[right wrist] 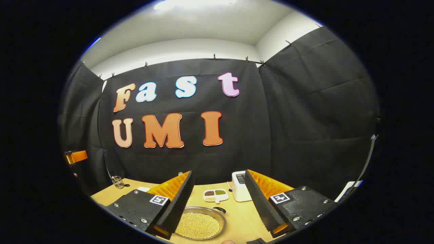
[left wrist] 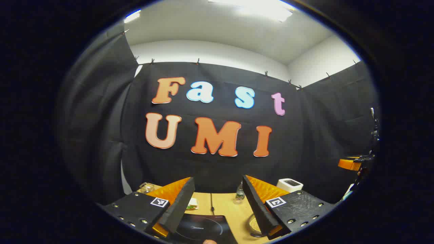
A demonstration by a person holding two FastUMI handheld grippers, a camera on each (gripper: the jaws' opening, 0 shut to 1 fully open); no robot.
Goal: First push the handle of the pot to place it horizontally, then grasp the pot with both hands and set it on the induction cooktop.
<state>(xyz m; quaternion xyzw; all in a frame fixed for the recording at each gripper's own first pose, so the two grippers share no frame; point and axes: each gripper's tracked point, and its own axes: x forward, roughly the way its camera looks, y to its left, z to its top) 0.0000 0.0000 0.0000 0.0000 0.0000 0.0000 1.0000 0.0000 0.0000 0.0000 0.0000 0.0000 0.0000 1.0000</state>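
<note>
In the right gripper view, a shallow metal pot (right wrist: pixel 200 223) full of yellowish beans sits on the wooden table, with a dark handle (right wrist: pixel 219 210) at its far right rim. My right gripper (right wrist: pixel 219 179) hangs open above it, touching nothing. The left gripper view has the black induction cooktop (left wrist: pixel 203 228) low between the fingers of my left gripper (left wrist: pixel 218 188), which is open and holds nothing. Part of the pot's rim (left wrist: pixel 253 225) peeks out beside that gripper's right finger.
A white toaster (right wrist: pixel 239 186), a small divided dish (right wrist: pixel 215 195) and a glass holder (right wrist: pixel 117 182) stand toward the back of the table (right wrist: pixel 237 217). A cable (left wrist: pixel 212 203) and a small bottle (left wrist: pixel 240 193) lie behind the cooktop. The black cloth wall closes the back.
</note>
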